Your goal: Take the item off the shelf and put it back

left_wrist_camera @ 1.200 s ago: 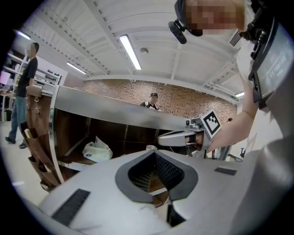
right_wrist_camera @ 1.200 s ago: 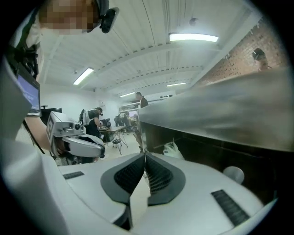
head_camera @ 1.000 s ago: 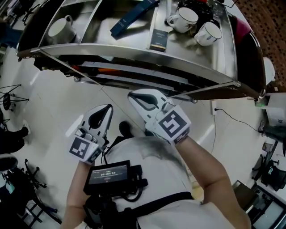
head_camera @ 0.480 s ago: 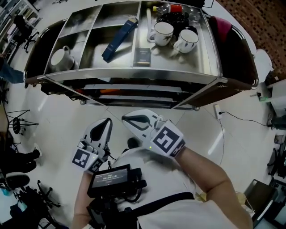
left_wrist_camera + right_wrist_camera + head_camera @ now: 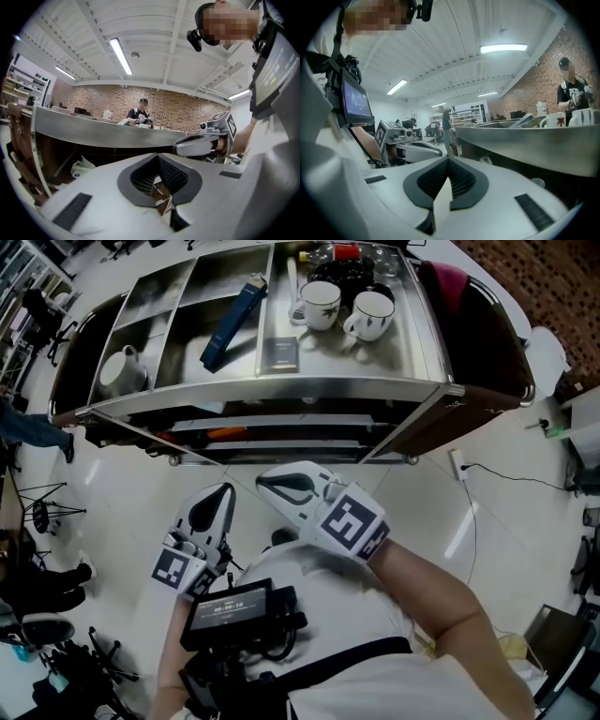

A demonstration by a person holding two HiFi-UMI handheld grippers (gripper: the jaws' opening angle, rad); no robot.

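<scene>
A steel shelf cart stands ahead of me. On its top lie a long blue box and a small dark box. Two white mugs stand right of them and a white jug at the far left. My left gripper is shut and holds nothing, low in front of the cart. My right gripper is beside it, also shut and holding nothing. Both stay clear of the shelf. In the left gripper view the jaws meet under the shelf rim. The right gripper view shows its jaws closed.
Lower shelves of the cart hold flat items, with an orange one visible. A power cable runs over the white floor at the right. Stands and a person's legs are at the left. A person stands behind the cart.
The head view has shifted, so more of the cart's top shows and it sits higher in the picture. Both grippers stay low near my body, the right one slightly lower.
</scene>
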